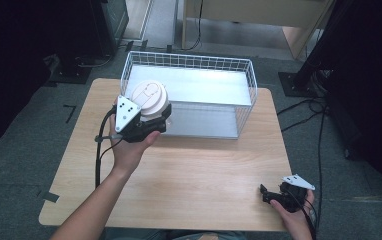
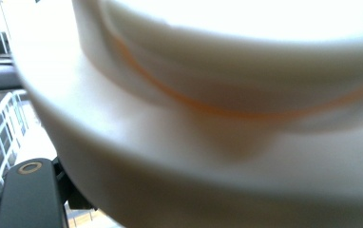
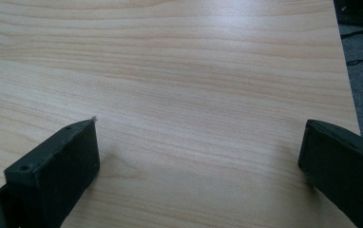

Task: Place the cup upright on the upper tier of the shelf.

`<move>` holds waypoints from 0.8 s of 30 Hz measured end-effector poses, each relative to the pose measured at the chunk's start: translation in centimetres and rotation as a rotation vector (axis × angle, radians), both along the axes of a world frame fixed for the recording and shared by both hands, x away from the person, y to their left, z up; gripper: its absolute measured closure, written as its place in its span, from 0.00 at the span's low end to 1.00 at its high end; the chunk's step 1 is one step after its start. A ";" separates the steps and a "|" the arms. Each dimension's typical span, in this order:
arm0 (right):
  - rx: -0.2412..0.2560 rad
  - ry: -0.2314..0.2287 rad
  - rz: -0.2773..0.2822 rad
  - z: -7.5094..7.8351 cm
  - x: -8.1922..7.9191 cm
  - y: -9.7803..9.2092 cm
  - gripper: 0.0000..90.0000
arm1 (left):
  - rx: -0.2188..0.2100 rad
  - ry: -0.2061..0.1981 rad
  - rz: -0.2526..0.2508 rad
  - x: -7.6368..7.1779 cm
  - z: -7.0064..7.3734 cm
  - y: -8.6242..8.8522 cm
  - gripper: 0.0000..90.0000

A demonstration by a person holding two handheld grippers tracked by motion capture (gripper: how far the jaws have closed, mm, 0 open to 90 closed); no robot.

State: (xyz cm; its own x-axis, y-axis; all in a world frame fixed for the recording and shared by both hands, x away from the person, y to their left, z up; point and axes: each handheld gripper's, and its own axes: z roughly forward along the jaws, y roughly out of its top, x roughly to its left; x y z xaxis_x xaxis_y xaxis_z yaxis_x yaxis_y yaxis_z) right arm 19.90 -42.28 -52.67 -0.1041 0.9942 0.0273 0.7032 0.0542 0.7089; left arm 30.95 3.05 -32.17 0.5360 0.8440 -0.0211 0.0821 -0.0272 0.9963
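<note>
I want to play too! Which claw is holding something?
The left claw, up by the wire basket, grips a round white tub. The right claw rests open and empty.

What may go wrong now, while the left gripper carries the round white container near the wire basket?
The white container looks wide for the left gripper, so it might slip from the jaws. It hangs close to the wire basket rim at the left front corner and might knock it. The right gripper rests open, far away, unable to help.

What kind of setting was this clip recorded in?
Probably a lab or office set up for recording: a light wooden table on grey carpet, cables trailing over the floor, black equipment stands around it, and a white wire basket as a prop.
</note>
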 end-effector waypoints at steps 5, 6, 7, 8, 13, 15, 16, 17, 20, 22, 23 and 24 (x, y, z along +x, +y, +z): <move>0.000 0.000 0.000 0.0 0.0 0.0 0.00 | 0.000 -0.017 0.007 0.3 0.9 -0.1 0.17; 0.000 0.000 0.000 0.0 0.0 0.0 0.00 | 0.000 -0.022 0.008 0.4 1.1 -0.2 0.17; 0.000 0.000 0.000 0.0 0.0 0.0 0.00 | -0.001 -0.024 0.010 0.4 1.3 -0.3 0.17; 0.000 0.000 0.000 0.0 0.0 0.0 0.00 | 0.006 -0.029 0.011 0.7 1.6 -0.4 0.17; 0.000 0.000 0.000 0.0 0.0 0.0 0.00 | 0.015 -0.037 0.015 1.4 2.4 -0.7 0.17; 0.000 0.000 0.000 0.0 0.0 0.0 0.00 | 0.022 -0.040 0.022 1.9 2.7 -0.9 0.17; 0.000 0.000 0.000 0.0 0.0 0.0 0.00 | 0.023 -0.043 0.030 2.4 3.1 -1.0 0.17; 0.000 0.000 0.000 0.0 0.0 0.0 0.00 | 0.023 -0.043 0.030 2.4 3.1 -1.0 0.17; 0.000 0.000 0.000 0.0 0.0 0.0 0.00 | 0.027 -0.047 0.038 3.4 3.8 -1.4 0.17; 0.000 0.000 0.000 0.0 0.0 0.0 0.00 | 0.029 -0.047 0.044 3.9 4.0 -1.6 0.17; 0.000 0.000 0.000 0.0 0.0 0.0 0.00 | 0.029 -0.047 0.044 3.9 4.0 -1.6 0.17; 0.000 0.001 0.001 0.0 0.0 0.0 0.00 | 0.032 -0.045 0.047 4.4 4.1 -1.8 0.17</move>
